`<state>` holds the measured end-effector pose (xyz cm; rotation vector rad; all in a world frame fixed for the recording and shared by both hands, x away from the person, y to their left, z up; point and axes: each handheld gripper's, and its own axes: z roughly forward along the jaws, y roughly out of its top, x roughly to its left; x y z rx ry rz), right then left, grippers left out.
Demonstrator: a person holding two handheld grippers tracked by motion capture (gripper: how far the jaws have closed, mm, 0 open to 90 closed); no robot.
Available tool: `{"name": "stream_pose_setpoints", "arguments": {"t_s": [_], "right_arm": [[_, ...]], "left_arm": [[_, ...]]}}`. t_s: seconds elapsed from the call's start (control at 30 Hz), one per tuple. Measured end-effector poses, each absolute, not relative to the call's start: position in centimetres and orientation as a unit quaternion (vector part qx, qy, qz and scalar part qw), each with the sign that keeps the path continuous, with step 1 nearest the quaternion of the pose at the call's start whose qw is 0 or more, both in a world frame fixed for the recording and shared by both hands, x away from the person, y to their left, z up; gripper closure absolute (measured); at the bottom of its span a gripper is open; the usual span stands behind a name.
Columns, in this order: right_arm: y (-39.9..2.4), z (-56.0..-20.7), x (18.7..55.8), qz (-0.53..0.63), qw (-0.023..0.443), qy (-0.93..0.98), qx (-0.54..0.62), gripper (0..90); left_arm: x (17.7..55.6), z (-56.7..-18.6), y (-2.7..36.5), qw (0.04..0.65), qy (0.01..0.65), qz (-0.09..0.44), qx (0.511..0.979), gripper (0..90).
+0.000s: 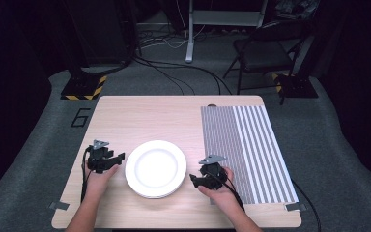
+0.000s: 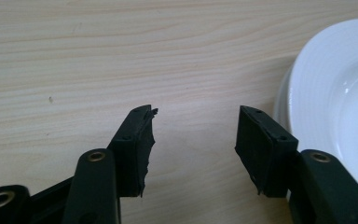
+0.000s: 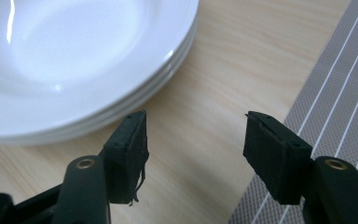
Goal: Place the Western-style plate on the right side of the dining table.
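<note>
A stack of white plates (image 1: pixel 155 168) sits on the wooden table (image 1: pixel 140 116), between my two hands. My left gripper (image 1: pixel 119 158) hovers just left of the stack, its jaws apart with bare wood between them (image 2: pixel 196 140); the plates' rim (image 2: pixel 307 93) lies at the right of the left gripper view. My right gripper (image 1: pixel 194 180) is at the stack's right edge, jaws also apart over bare wood (image 3: pixel 196 140). The right gripper view has the plates (image 3: pixel 74 60) at upper left, three rims stacked.
A grey striped placemat (image 1: pixel 246 150) covers the right part of the table, under my right hand; its edge (image 3: pixel 335 121) lies right of the right jaw. A folding chair (image 1: pixel 265 48) and cables stand on the floor behind the table.
</note>
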<state>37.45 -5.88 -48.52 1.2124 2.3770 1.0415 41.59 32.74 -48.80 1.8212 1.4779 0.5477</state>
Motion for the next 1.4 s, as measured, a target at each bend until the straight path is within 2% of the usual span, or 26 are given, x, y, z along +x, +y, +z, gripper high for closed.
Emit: {"name": "stream_pose_setpoints", "arguments": {"t_s": [0.23, 0.33, 0.47, 0.6, 0.7, 0.87, 0.97, 1.0, 1.1, 1.4], "right_arm": [[-5.8, -46.3, 38.6, 0.391, 0.147, 0.807, 0.417, 37.6], [-5.6, -45.3, 39.1, 0.401, 0.147, 0.806, 0.41, 44.4], [-5.2, -44.4, 39.6, 0.407, 0.145, 0.805, 0.407, 49.1], [-5.1, -44.0, 39.7, 0.418, 0.149, 0.799, 0.406, 51.7], [-5.1, -43.8, 39.7, 0.434, 0.145, 0.792, 0.405, 54.7], [-4.9, -44.1, 39.5, 0.432, 0.146, 0.795, 0.4, 54.3], [-4.7, -44.5, 39.4, 0.43, 0.143, 0.799, 0.396, 53.2], [-4.6, -44.9, 39.2, 0.432, 0.138, 0.797, 0.398, 49.6], [-4.5, -45.2, 39.0, 0.431, 0.144, 0.799, 0.394, 48.3], [-4.8, -45.9, 39.2, 0.437, 0.137, 0.797, 0.392, 47.8]], "left_arm": [[41.5, -48.1, 32.3, 0.373, 0.573, 0.19, 0.704, 54.5], [41.6, -47.1, 31.6, 0.373, 0.566, 0.186, 0.711, 56.4], [41.8, -46.6, 31.1, 0.379, 0.566, 0.181, 0.709, 58.6], [41.5, -46.0, 30.6, 0.382, 0.56, 0.189, 0.71, 58.6], [40.9, -45.2, 30.3, 0.382, 0.557, 0.21, 0.707, 53.3], [40.2, -45.6, 30.6, 0.397, 0.564, 0.192, 0.698, 55.9], [39.9, -46.4, 30.9, 0.399, 0.563, 0.186, 0.699, 60.7], [39.9, -46.6, 31.0, 0.392, 0.561, 0.18, 0.707, 61.1], [39.5, -46.6, 31.3, 0.399, 0.559, 0.168, 0.707, 62.8], [38.9, -46.5, 31.5, 0.404, 0.556, 0.17, 0.706, 61.9]]}}
